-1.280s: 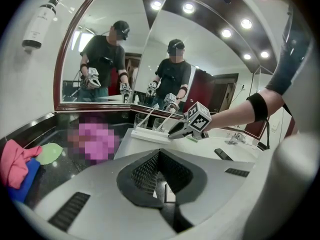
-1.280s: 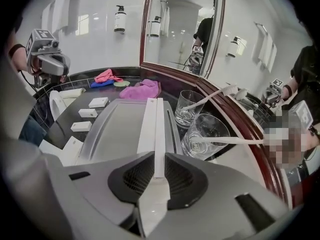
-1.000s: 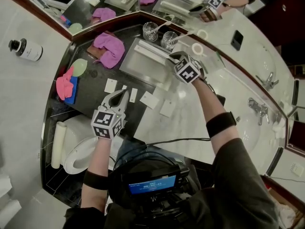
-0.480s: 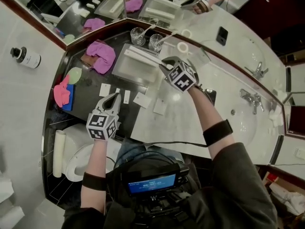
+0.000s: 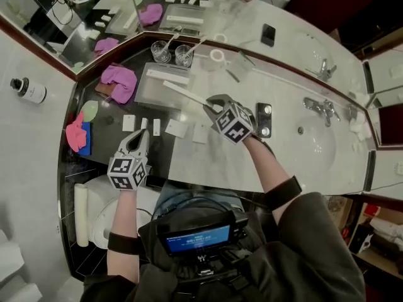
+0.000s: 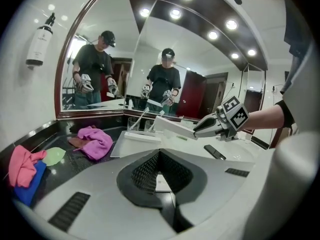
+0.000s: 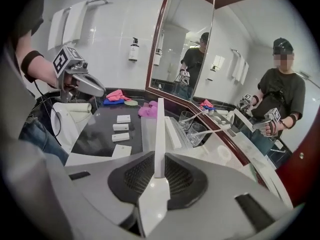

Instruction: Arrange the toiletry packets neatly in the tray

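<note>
Packet: long white flat toiletry packet (image 5: 184,92), clamped at one end by the right gripper (image 5: 209,104), raised, far end over the shallow clear rectangular tray (image 5: 148,94).
Sachets: small white sachets (image 5: 156,127) on the dark desk (image 5: 102,134), outside the tray.
Left gripper (image 5: 140,134): closed, empty.
Technique: lower it level, parallel to the tray's long wall.

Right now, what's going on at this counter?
A person works with two handheld grippers. The right gripper is clamped on a long white packet, held in the air near the tray, where one similar packet already lies. The left gripper is shut and empty over the small packets on the dark counter.
</note>
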A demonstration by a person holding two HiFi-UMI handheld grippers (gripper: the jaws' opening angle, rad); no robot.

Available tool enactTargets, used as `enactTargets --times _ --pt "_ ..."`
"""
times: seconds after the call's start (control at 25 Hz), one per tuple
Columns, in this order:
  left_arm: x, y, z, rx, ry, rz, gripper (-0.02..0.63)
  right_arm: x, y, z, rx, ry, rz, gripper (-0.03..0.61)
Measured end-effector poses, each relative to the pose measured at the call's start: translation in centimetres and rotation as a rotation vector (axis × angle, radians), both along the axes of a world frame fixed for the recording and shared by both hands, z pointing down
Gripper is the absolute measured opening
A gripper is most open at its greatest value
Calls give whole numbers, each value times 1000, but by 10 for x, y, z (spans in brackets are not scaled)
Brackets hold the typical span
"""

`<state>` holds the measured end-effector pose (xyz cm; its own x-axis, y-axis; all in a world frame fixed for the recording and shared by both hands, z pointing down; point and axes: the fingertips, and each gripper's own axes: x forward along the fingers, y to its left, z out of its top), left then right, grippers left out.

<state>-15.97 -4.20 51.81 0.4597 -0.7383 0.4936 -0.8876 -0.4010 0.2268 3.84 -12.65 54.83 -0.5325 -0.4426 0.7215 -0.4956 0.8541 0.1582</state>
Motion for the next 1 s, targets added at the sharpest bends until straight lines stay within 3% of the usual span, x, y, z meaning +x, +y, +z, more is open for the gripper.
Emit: enactTargets --times 0.28,0.64,1.0 --pt "0 13 1 -2 -13 9 0 5 69 21 -47 -14 -16 86" --pt "-16 29 1 -1 -19 -29 0 -49 137 69 -150 -22 -160 86" --pt "-39 43 4 -11 -33 -93 0 -80 161 123 -241 21 -233 87"
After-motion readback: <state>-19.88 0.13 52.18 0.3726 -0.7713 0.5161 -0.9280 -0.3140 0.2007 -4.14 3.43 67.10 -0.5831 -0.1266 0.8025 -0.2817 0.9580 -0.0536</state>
